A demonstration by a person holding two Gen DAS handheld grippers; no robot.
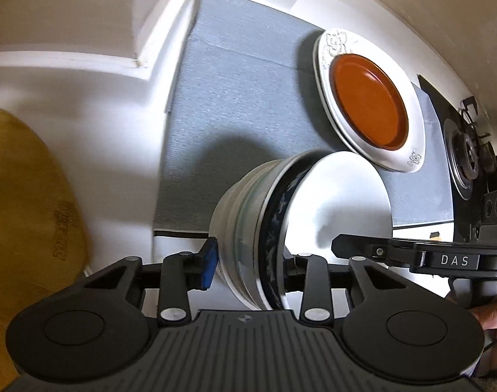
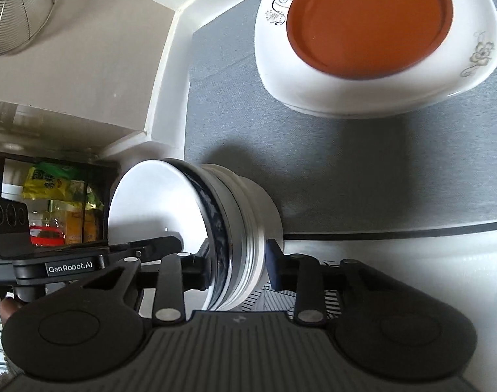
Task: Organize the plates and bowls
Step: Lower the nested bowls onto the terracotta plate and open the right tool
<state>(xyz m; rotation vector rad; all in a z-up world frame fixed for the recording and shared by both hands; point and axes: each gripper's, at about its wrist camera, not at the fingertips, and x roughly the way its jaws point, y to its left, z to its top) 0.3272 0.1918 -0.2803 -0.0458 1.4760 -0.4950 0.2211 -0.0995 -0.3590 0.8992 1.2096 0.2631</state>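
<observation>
A stack of bowls (image 1: 281, 228) is held up on its side over the front edge of the grey mat (image 1: 235, 104), with the open mouth of the top bowl turned sideways. The top bowl is white inside and has a dark blue pattern round its rim.

Farther back on the mat sits a white flowered plate (image 2: 362, 88) with an orange dish (image 2: 369, 19) resting in it — well apart from the stack, with bare mat between.

The mat lies on a white counter (image 1: 85, 104). Off the counter's left edge a tan wooden board (image 1: 26, 215) shows, blurred. A black stove burner (image 1: 464, 160) sits past the mat's right edge.

Both tongs point down at a slant and meet at the stack from opposite sides. The left gripper (image 1: 248, 266) is clamped on the stack, one blue pad outside on the bottom bowl and the other finger inside the top bowl. The right gripper (image 2: 238, 266) is clamped on it the same way.

Only the right view shows a wire basket (image 2: 16, 9) up by the wall and a shelf with a yellow and green bag (image 2: 59, 186). Only the left view shows the burner and the board — and a bit of a hand (image 1: 493, 317) behind the other tool.
</observation>
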